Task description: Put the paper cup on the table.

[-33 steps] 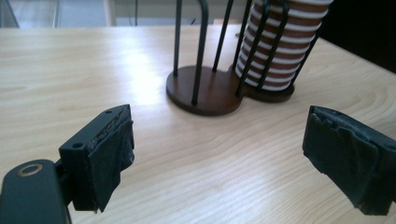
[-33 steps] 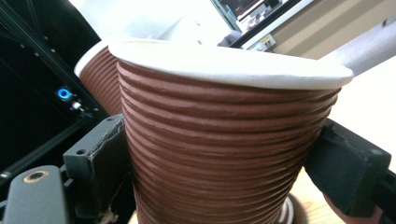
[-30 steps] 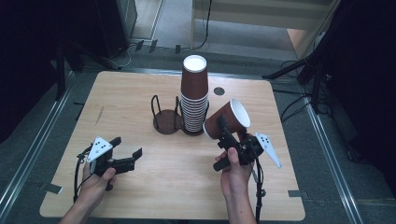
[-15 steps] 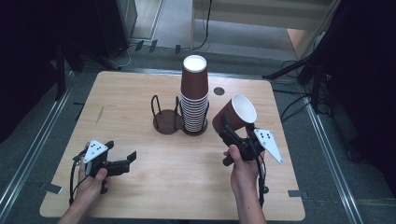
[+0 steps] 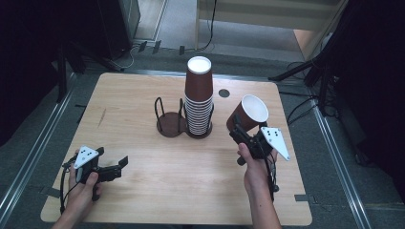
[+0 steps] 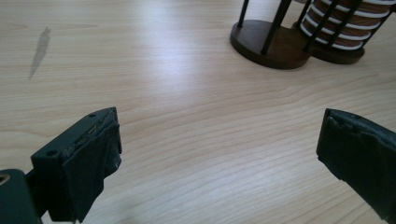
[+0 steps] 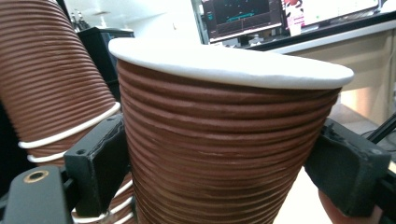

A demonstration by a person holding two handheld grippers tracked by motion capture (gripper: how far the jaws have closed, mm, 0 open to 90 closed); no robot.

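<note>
High view: cup (image 5: 248, 114) held above the table's (image 5: 143, 95) right edge.

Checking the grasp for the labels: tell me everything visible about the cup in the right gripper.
The cup is a brown paper cup with a ribbed, corrugated-looking wall, a white rolled rim and a white inside. It is held clear of the table, tilted with its mouth up and away from the person. The right gripper is shut on it, one of the black fingers pressing on each side of the wall. It sits just right of the tall cup stack, apart from it.
</note>
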